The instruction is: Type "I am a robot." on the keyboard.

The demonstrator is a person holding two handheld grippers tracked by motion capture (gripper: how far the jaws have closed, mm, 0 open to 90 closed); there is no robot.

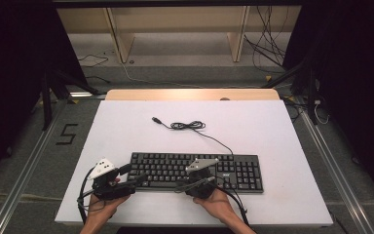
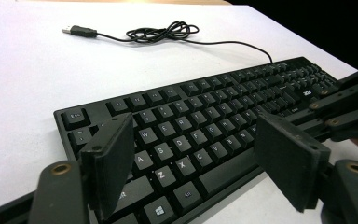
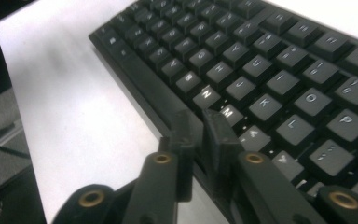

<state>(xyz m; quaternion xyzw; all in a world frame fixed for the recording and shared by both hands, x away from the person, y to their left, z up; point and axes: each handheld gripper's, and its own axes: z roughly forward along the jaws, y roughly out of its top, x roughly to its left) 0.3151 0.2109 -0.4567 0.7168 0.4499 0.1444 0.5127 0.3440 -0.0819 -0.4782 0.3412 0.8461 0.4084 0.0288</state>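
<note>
1. The keyboard [image 1: 197, 171] is laid flat near the desk's [image 1: 126, 126] front edge, its cable [image 1: 190, 126] coiled behind
2. It is judged stiff, fairly light, with smooth plastic edges, best taken at both ends
3. The left gripper [image 2: 193, 163] is spread wide above the keys; the right gripper [image 3: 200, 140] is nearly pressed together at the front edge, nothing seen pinched

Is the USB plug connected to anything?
No. The plug lies loose on the white table, its cable bunched beside it.

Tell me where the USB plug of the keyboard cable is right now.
In the high view the USB plug lies on the white table beyond the keyboard, left of the coiled cable, toward the far edge.
</note>
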